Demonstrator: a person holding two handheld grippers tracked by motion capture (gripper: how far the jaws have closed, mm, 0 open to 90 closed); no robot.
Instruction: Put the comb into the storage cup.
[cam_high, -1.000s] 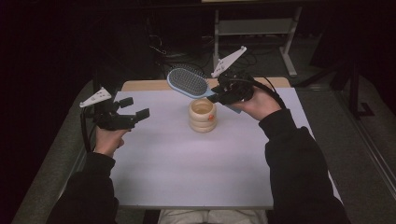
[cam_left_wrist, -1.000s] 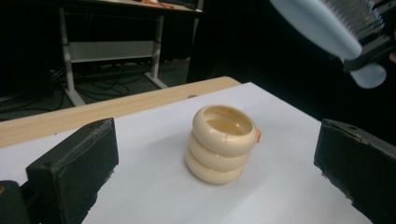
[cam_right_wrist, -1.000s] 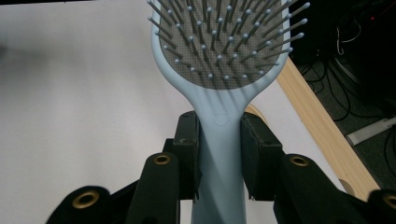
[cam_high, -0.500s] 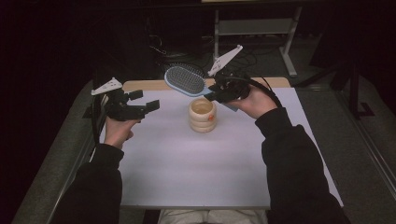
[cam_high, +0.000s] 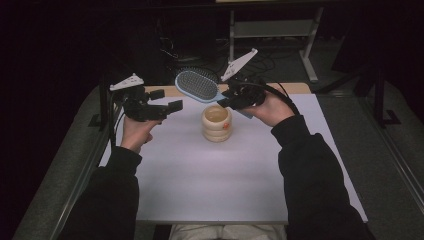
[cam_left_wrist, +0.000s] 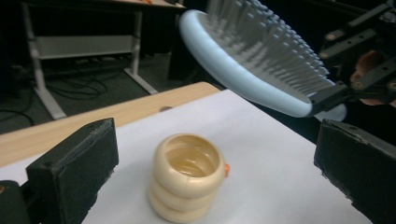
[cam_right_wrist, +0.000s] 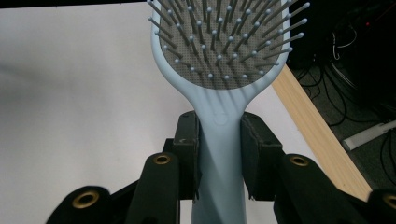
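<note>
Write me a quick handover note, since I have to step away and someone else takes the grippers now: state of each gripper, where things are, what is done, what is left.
Right gripper: shut on the handle of the light blue hairbrush, held in the air behind the cup, bristles up.
Left gripper: open, empty, off the table, pointing at the cream ribbed cup.
The cup stands upright on the white sheet, untouched.
Done: brush picked up.
Left: likely steady the cup with the left gripper and bring the brush to it; the goal is a guess.

The ringed cup (cam_high: 216, 123) stands on the table (cam_high: 200, 185), toward its far side. The hairbrush (cam_high: 197, 85) hangs just behind and above it, well left of the right gripper (cam_high: 231, 100); the left gripper (cam_high: 167, 101) is left of the cup.
</note>
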